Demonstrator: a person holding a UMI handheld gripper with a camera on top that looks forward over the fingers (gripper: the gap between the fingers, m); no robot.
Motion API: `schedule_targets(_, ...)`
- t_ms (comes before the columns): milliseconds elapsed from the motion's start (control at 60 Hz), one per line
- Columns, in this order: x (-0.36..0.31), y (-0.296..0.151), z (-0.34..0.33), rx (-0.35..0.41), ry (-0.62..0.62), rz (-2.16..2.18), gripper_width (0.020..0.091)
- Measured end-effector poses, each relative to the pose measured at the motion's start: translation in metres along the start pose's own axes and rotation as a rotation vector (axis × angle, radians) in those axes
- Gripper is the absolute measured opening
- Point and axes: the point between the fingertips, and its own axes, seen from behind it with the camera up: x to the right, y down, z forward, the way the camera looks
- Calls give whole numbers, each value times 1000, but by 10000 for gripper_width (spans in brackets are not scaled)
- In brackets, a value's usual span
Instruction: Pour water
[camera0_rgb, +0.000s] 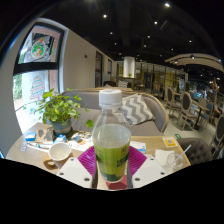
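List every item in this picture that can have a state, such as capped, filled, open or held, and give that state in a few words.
Clear plastic bottle: upright, white cap on, about half full of green liquid.
Gripper: jaws closed on the bottle, pink pads against its sides.
Small white bowl: upright on the wooden table; contents cannot be told.
Green potted plant: upright.

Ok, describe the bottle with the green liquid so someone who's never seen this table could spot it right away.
Find the light wooden table with the leafy potted plant at its far side. Nearer than the plant stands a clear plastic bottle, between the gripper's pink pads. Unlike the small white bowl beside it, it is tall, white-capped and about half full of green liquid.
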Motion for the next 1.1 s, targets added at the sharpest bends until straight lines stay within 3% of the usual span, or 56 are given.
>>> schedule_targets(150,18,53,31,-49,-17,12,391)
schedule_targets(367,30,97,59,-79,-11,50,402)
schedule_targets(433,31,95,59,-47,-17,51,403)
schedule_targets(550,30,95,57,-38,-20,51,481)
schedule_targets(633,31,100,56,-81,-13,65,543)
schedule_targets(700,30,107,49,-136,-6,76,672)
schedule_targets(767,29,107,37,-171,-5,80,870)
schedule_targets(817,29,104,21,-194,6,78,831)
schedule_targets(867,28,97,1,-206,21,77,861)
schedule_targets(1100,3,61,-129,-281,69,124,855)
